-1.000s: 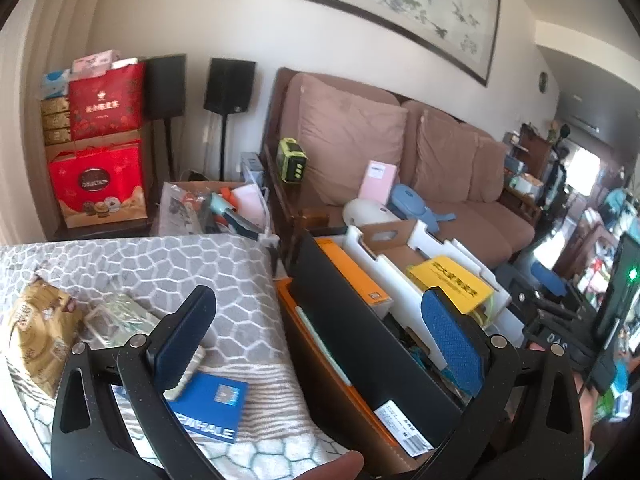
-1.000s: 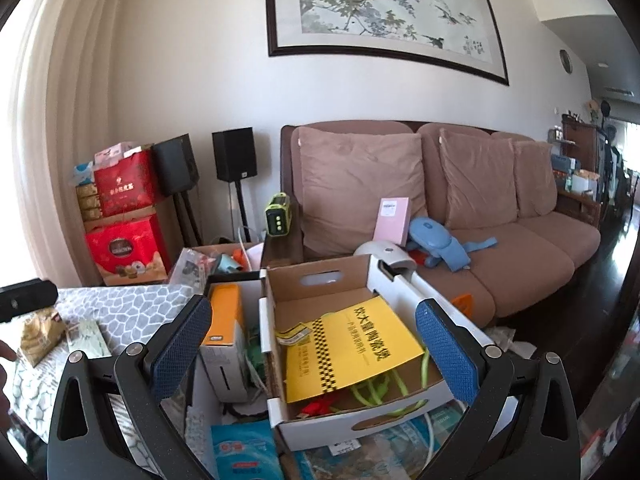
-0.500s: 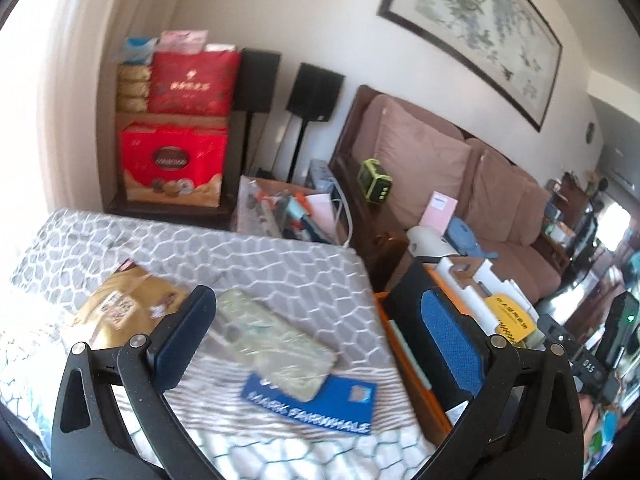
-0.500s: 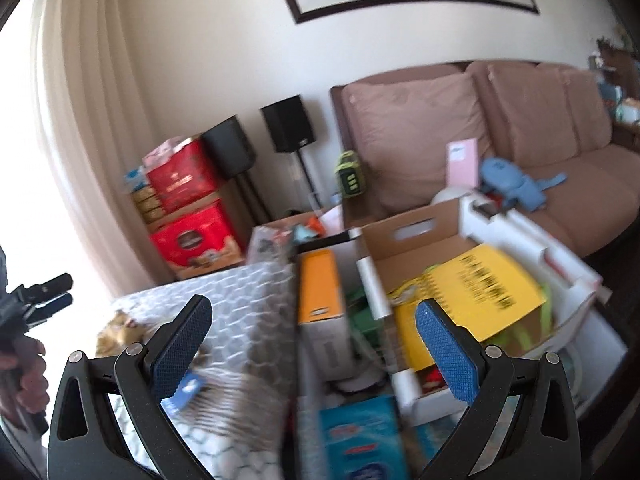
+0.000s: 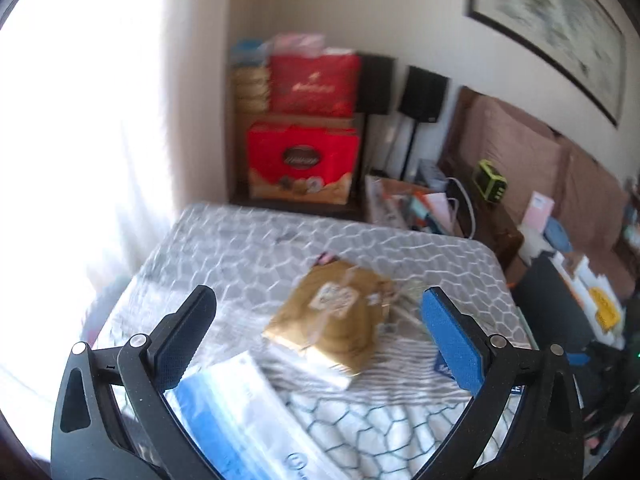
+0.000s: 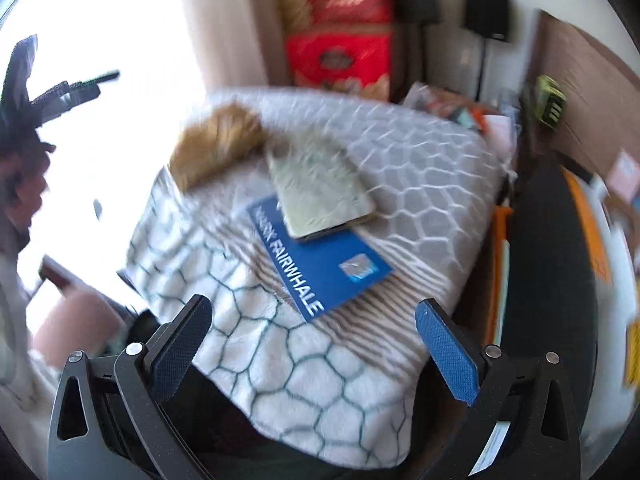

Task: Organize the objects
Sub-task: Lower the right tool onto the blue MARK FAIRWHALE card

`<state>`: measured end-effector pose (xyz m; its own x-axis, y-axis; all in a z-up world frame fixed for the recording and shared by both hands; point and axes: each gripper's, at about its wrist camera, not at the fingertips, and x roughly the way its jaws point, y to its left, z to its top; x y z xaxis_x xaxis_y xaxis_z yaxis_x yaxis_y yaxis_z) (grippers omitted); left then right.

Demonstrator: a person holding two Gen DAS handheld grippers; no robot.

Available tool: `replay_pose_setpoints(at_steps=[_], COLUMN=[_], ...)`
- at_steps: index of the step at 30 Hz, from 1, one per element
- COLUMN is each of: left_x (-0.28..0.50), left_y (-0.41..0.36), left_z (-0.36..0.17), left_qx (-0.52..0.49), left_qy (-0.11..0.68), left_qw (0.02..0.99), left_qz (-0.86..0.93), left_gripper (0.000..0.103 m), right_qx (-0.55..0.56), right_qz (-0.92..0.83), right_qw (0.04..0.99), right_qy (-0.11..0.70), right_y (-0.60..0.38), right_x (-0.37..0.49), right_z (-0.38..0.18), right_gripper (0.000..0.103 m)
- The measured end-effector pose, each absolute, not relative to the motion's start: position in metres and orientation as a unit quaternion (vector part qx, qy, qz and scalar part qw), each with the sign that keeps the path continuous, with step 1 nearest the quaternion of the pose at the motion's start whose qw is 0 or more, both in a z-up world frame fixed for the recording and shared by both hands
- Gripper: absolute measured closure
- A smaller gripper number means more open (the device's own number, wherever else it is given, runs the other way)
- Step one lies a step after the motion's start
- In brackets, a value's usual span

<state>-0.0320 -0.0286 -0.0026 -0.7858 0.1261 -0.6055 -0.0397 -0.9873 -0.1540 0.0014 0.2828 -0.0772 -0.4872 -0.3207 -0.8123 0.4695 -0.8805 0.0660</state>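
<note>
A table under a grey honeycomb blanket point(image 5: 256, 248) point(image 6: 420, 184) holds the loose items. A gold snack bag point(image 5: 336, 320) point(image 6: 216, 144) lies mid-table, framed by my open left gripper point(image 5: 316, 324), which hovers above it. A blue and white plastic pouch point(image 5: 240, 420) lies near the left finger. In the right wrist view a blue "Mark Fairwhale" box point(image 6: 320, 256) lies flat with a pale green packet point(image 6: 316, 188) resting on its far end. My right gripper point(image 6: 312, 332) hangs open just short of the blue box, empty.
Red gift boxes point(image 5: 304, 160) and black speakers point(image 5: 424, 88) stand behind the table. A brown sofa point(image 5: 520, 148) and stacked cartons point(image 6: 560, 260) crowd the right side. A bright window fills the left. The person's other hand with the left gripper point(image 6: 60, 92) shows at far left.
Both grippers have swung left, away from the sofa and cartons, and tilted down toward the blanket-covered table. Both stay open and empty.
</note>
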Motion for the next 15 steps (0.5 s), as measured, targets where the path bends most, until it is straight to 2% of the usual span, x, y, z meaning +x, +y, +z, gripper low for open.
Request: replay_pose_setpoints(at_steps=[4, 9, 15], left_x=[-0.036, -0.029, -0.034], left_y=[-0.063, -0.086, -0.094], left_z=[-0.011, -0.017, -0.024], left_qx=[-0.344, -0.340, -0.344], left_qy=[-0.122, -0.160, -0.169], left_qw=[0.019, 0.026, 0.041], left_qz=[0.931, 0.926, 0.923], left_gripper=[0.001, 0.001, 0.001], right_qx=[0.482, 0.553, 0.585], right_qz=[-0.834, -0.782, -0.761], right_qw=[0.202, 0.228, 0.213], right_qy=[0.177, 0.176, 0.182], right_y=[0.247, 0.232, 0.221], right_x=[-0.031, -0.073, -0.091], right_z=[-0.087, -0.111, -0.134], right_gripper=[0.000, 0.000, 0.001])
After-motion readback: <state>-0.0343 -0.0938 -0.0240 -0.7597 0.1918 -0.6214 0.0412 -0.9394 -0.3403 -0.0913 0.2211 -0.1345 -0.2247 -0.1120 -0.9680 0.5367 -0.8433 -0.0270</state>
